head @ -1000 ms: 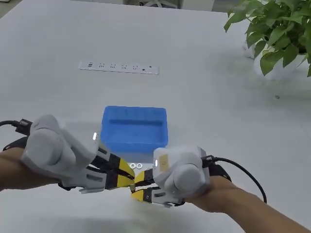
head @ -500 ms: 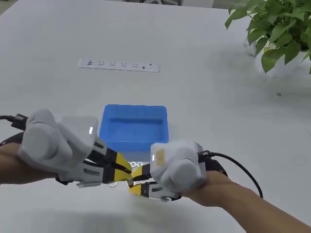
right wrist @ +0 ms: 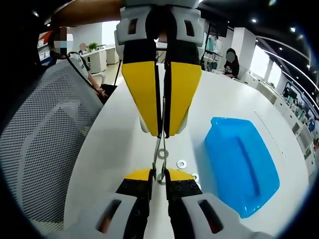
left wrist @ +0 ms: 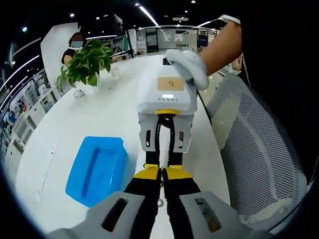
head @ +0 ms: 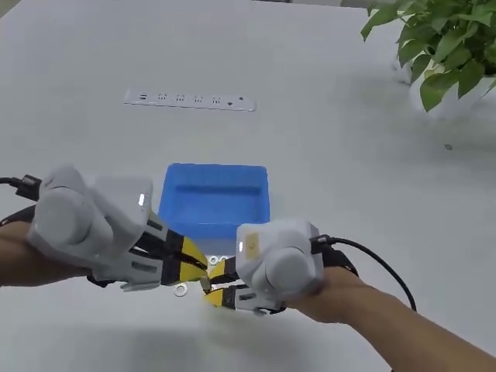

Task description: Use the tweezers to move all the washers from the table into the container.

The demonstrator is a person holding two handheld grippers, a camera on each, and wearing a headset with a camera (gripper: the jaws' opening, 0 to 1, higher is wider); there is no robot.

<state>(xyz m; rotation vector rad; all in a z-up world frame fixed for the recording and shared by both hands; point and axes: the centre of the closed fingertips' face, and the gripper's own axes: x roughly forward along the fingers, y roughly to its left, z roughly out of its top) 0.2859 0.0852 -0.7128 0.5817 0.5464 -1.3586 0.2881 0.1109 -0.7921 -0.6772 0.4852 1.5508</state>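
Observation:
Thin metal tweezers (right wrist: 160, 147) run from between the yellow jaws of my left gripper (right wrist: 162, 133) down into the jaws of my right gripper (right wrist: 159, 176). Both pairs of jaws are closed on them, tip to tip. In the head view the left gripper (head: 201, 271) and right gripper (head: 211, 290) meet just in front of the blue container (head: 215, 198). One washer (right wrist: 163, 153) lies on the table right by the tweezers, and another washer (right wrist: 182, 163) lies nearer the container (right wrist: 244, 159). A washer (head: 180, 290) shows under the left jaws. Small washers (head: 218, 261) sit by the container's front wall.
A white power strip (head: 190, 99) lies beyond the container. A potted plant (head: 446, 46) stands at the far right. A mesh chair (right wrist: 47, 144) is beside the table edge. People sit in the background of the gripper views.
Both grippers have stayed jaw to jaw and drifted slightly toward me. A washer under the left jaws, hidden a second ago, now shows. The head camera has tilted a little.

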